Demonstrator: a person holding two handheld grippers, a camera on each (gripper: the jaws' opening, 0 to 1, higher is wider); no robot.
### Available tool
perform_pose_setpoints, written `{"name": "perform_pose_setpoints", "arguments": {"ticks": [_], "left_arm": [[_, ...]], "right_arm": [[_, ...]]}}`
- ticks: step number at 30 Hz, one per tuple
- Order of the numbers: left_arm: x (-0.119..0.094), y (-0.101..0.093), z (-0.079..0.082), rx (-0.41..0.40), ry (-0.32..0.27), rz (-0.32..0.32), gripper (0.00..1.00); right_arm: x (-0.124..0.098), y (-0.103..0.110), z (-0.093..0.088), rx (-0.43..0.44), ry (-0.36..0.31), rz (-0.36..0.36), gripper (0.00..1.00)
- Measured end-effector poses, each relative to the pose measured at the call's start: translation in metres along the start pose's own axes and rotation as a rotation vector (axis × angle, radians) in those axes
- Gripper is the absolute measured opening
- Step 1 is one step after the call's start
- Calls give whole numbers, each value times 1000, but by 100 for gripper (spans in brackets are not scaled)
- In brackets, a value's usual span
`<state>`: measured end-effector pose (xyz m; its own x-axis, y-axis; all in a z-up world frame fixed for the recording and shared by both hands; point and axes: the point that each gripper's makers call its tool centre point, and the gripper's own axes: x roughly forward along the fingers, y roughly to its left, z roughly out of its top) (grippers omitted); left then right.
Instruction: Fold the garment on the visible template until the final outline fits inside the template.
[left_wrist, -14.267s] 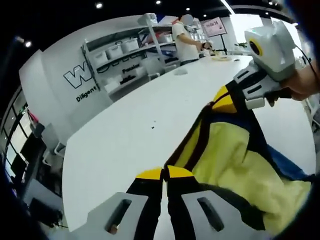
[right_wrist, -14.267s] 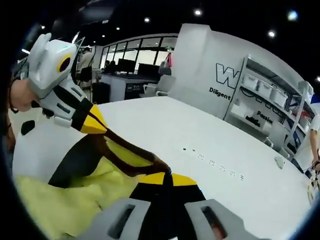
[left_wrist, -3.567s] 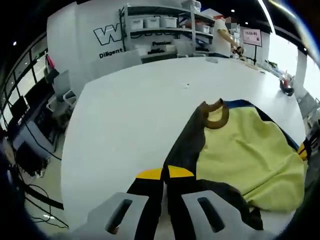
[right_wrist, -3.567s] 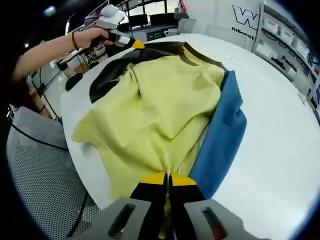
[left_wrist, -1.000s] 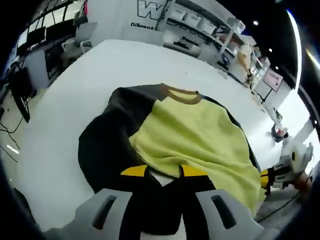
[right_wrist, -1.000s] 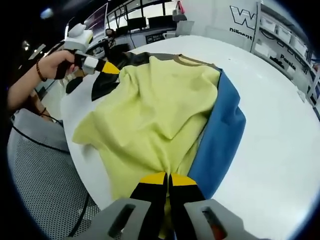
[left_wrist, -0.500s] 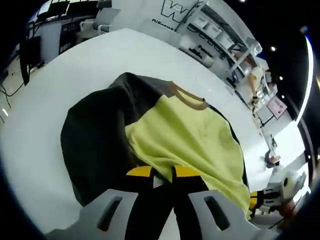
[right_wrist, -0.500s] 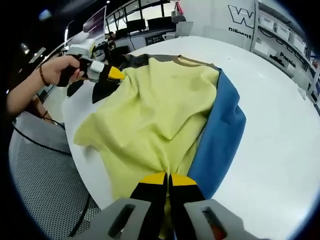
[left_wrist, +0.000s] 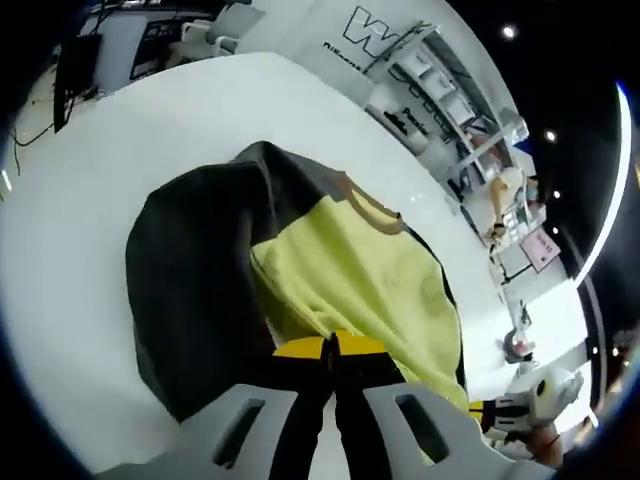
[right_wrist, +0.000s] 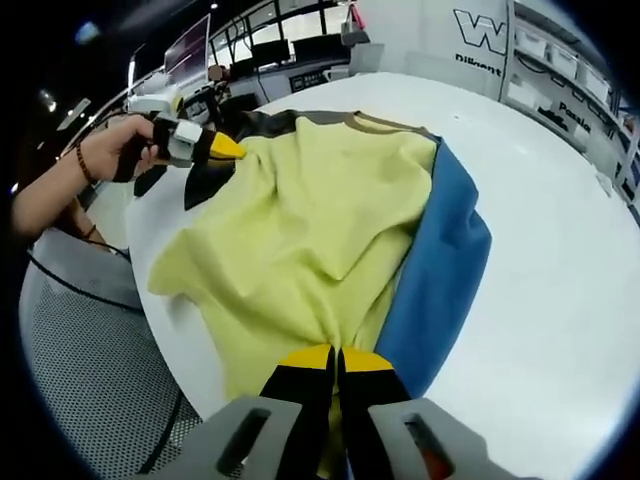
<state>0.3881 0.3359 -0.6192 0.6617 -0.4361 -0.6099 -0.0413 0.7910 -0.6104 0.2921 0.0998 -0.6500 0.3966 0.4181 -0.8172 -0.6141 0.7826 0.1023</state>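
yellow-fronted shirt (right_wrist: 320, 215) on white table (right_wrist: 540, 330) | left gripper (left_wrist: 333, 345) – jaws clamped on dark sleeve (left_wrist: 190, 280) | right gripper (right_wrist: 335, 352) – jaws clamped on shirt hem

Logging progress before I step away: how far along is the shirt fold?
Done: the garment lies spread on the white table, collar away. In hand: the left gripper is shut on the dark sleeve, the right gripper on the yellow hem. Left: the blue sleeve is unfolded; no compact outline yet.
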Motion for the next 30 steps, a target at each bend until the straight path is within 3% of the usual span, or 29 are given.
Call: {"name": "perform_pose_setpoints", "arguments": {"ticks": [5, 14, 19, 21, 23, 25, 29, 30], "left_arm": [[-13, 5, 8, 43, 10, 5, 0], [-36, 14, 10, 31, 30, -8, 0], [-40, 25, 18, 85, 62, 13, 0], [-40, 32, 18, 143, 109, 26, 0], [-47, 39, 7, 241, 181, 73, 0], [-47, 37, 10, 309, 193, 87, 0], [-45, 32, 11, 321, 202, 84, 0], [-51, 25, 7, 356, 216, 95, 0]], "right_arm": [[-1, -1, 0, -8, -1, -4, 0], [-2, -3, 0, 11, -1, -5, 0], [-3, -3, -2, 15, 2, 6, 0], [-3, -3, -2, 12, 3, 9, 0], [-3, -3, -2, 58, 15, 19, 0], [-3, -5, 1, 31, 23, 23, 0], [-5, -4, -1, 33, 32, 33, 0], [-6, -4, -1, 24, 34, 34, 0]]}}
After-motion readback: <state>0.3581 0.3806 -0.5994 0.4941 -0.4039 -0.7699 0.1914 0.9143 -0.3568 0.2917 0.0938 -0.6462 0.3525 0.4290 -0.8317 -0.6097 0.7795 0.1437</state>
